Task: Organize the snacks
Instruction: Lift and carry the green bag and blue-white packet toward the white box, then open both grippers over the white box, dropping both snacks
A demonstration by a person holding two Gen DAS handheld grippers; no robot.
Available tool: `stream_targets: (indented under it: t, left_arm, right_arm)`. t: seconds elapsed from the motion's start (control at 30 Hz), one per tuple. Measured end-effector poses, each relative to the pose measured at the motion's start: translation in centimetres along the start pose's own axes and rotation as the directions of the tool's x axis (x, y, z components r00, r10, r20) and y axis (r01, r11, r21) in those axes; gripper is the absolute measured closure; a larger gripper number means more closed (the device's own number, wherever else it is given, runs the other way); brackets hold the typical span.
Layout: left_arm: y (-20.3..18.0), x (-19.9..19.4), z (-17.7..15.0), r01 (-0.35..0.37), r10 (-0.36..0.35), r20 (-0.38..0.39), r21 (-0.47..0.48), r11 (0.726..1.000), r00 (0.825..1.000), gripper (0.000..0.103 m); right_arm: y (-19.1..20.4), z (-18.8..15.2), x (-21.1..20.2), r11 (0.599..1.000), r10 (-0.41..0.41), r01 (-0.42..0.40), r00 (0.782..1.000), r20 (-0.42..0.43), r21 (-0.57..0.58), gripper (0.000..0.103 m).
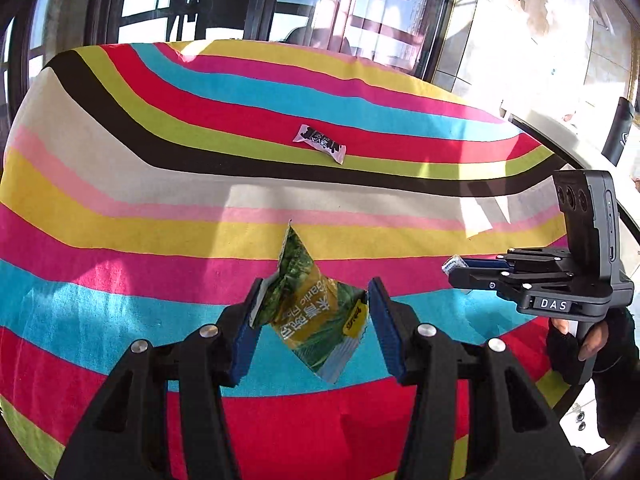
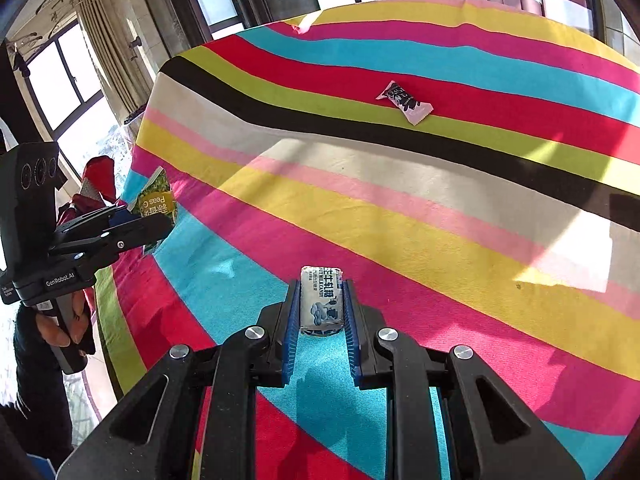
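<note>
A green pea packet is clamped in the left gripper and a white milk candy in the right gripper, both carried above the striped tablecloth, so a common drop spot is judged needed, perhaps beside the pink-wrapped candy.

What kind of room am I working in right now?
Most likely a room in a home: a table under a striped cloth, tall dark-framed windows with a curtain beside them, tiled floor. Wrapped snacks are the work: one candy lies on the cloth.
</note>
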State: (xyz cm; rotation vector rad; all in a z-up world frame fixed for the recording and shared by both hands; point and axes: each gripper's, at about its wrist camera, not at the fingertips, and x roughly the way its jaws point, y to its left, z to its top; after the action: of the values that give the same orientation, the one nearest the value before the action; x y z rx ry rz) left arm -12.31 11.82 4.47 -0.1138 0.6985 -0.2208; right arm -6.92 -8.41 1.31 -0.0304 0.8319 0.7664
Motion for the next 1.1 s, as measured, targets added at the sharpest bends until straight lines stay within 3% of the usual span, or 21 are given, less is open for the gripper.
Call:
stream_targets:
  t: [0.23,0.63,0.9,1.1]
  left_arm:
    - [0.1,-3.9,-2.4,-0.031,0.032,0.05,-0.011,0.999,0.998,0.052]
    - [1.9,-8.6,-7.7,-0.095,0.099,0.052,-0.08,0.992,0.994,0.052]
    - [4.7,-13.6,-11.6,-0.176,0.189,0.061,-0.174,0.969,0.98,0.052]
    - [7.5,-16.6,-15.3,-0.257,0.268,0.009,-0.251,0.933,0.963,0.051]
  right_arm:
    - [4.7,-0.5,-0.4,0.997,0.056,-0.056,0.998,0.01,-0.053,0.082]
    - [13.8,-1.4,-0.1,0.965,0.143,-0.147,0.989,-0.034,-0.218,0.082]
    - [20.8,-2.9,0.5,0.907,0.2,-0.224,0.974,-0.103,-0.356,0.082]
    - [26.3,-5.4,1.3,0.826,0.248,-0.312,0.949,-0.194,-0.469,0.082]
